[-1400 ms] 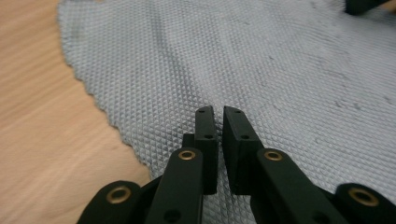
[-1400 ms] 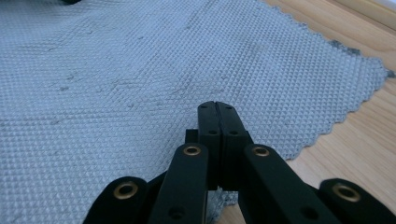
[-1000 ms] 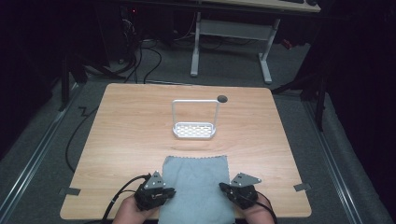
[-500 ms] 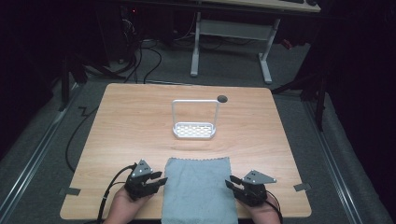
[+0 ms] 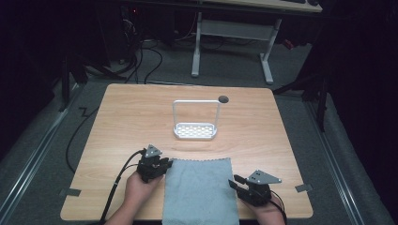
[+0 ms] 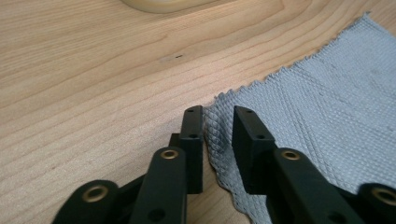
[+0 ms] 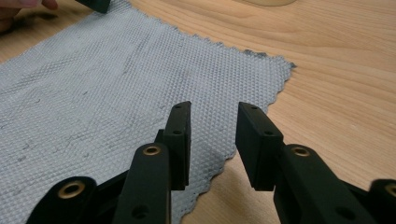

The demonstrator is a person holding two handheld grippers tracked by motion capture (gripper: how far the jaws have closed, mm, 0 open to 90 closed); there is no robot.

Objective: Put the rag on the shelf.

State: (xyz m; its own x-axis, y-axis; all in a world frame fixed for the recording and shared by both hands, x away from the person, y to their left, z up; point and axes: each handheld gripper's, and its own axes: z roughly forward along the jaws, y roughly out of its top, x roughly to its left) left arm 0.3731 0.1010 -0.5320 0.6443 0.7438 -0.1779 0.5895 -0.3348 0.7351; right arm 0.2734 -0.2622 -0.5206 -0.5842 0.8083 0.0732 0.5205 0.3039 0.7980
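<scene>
A grey-blue waffle-weave cloth (image 5: 199,192) lies flat at the near edge of the wooden table (image 5: 141,117). My left gripper (image 5: 164,165) sits at the cloth's far left corner. In the left gripper view its jaws (image 6: 217,123) have just been closing; a gap still shows, with the cloth's (image 6: 317,93) scalloped edge between them and the pads not pressing. My right gripper (image 5: 237,183) is at the cloth's right edge. Its jaws (image 7: 212,126) have just been opening and stand apart over the cloth's (image 7: 116,84) edge, gripping nothing.
A white wire rack (image 5: 196,126) with a perforated base stands mid-table, beyond the cloth. A dark round hole (image 5: 223,99) lies behind it. Cables trail off the table's left side. A metal desk frame (image 5: 230,33) stands on the floor past the far edge.
My left gripper has moved away from the person along the cloth's left edge to its far corner. My right gripper has shifted slightly outward to the cloth's right edge. Both jaws have come off the cloth.
</scene>
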